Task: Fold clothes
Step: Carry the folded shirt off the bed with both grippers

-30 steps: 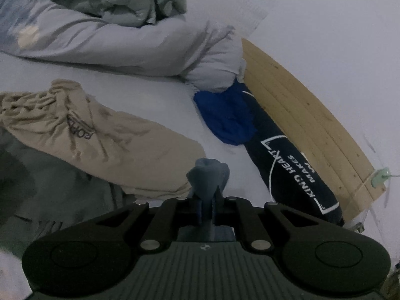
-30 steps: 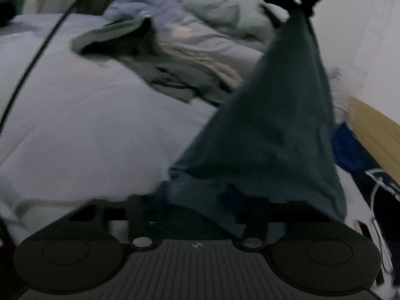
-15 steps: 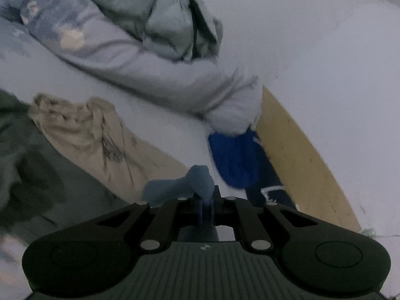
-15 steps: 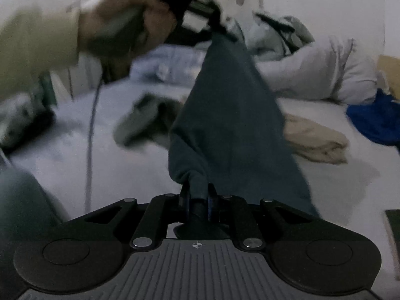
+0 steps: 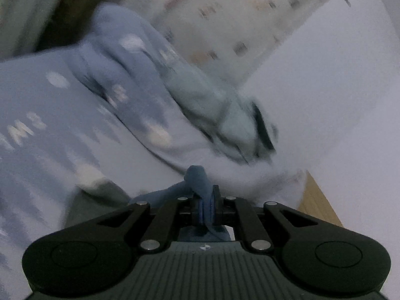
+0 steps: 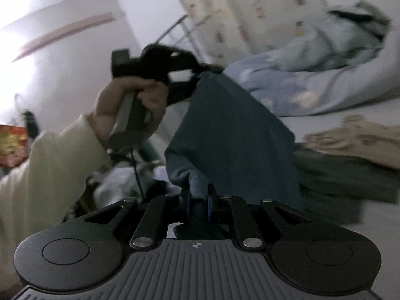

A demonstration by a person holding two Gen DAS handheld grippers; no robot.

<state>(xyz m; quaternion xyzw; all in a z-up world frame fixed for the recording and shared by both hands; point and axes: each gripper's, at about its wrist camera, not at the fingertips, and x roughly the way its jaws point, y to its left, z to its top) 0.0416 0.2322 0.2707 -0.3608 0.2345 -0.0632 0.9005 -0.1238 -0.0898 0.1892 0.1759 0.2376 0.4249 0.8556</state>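
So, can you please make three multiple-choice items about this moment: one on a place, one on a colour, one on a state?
1. Where does the beige crumpled garment lie?
A. on the bed, beside a dark grey garment
B. on the floor
C. in the right tongs

2. What colour is the soft cloth garment stretched between both tongs?
A. red
B. dark blue
C. yellow

3. How are the right tongs?
A. wide open and empty
B. out of view
C. shut on the garment

Answers: 1 A, it lies on the sheet at the right of the right view. 2 B, blue cloth hangs from the left tongs. 3 C, its fabric sits pinched between the pads.
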